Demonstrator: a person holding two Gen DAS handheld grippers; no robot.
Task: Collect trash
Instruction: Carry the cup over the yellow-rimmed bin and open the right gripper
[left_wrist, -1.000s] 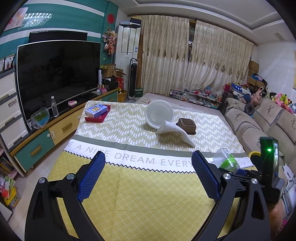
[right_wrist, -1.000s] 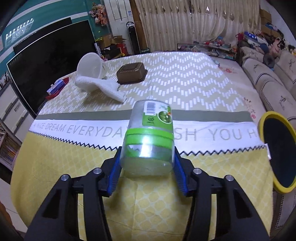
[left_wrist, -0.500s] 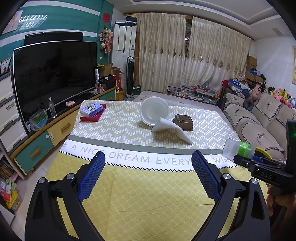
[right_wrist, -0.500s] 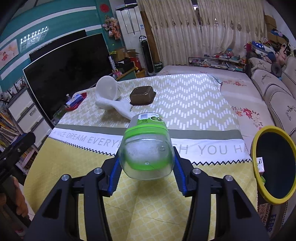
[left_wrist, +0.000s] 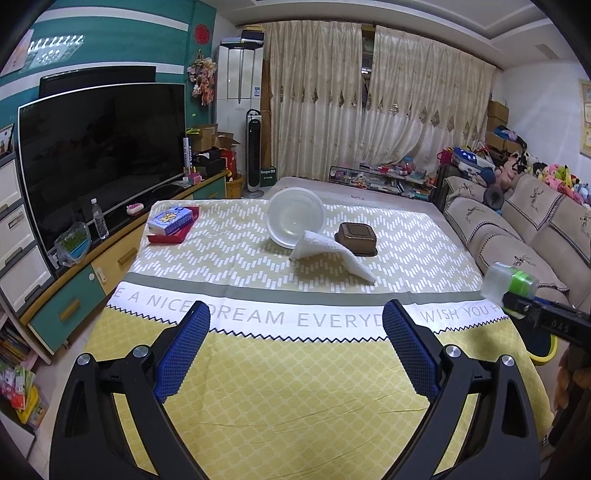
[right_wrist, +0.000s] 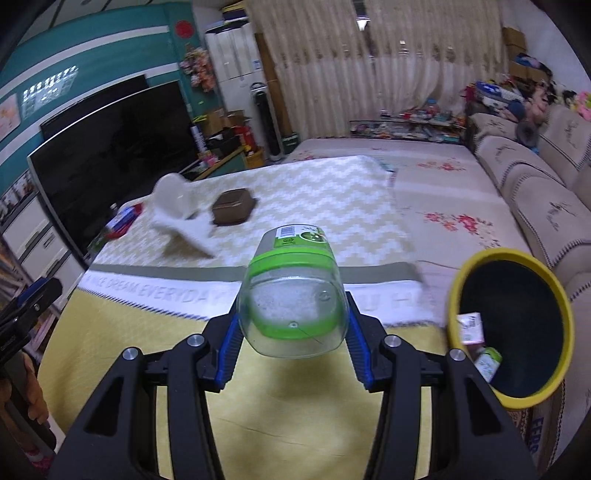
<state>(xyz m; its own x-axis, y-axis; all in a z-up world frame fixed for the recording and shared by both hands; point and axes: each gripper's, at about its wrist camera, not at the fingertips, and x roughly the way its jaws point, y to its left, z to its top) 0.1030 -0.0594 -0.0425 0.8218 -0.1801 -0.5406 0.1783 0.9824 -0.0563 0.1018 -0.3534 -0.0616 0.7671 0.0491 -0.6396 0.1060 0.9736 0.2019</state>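
Gripping jar (right_wrist: 291, 295) across belly in right gripper (right_wrist: 291, 341); we judge it light, slick, crushable. Left gripper (left_wrist: 295, 350) open, empty.

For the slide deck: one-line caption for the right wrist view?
Right gripper holds a clear plastic jar with green label above the yellow tablecloth, beside the yellow-rimmed black bin.

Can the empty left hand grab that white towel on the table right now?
Probably yes. The left gripper is open with nothing between its fingers, and the tablecloth lies bare up to the white towel. It would need to move forward; the towel leans against the clear bowl.
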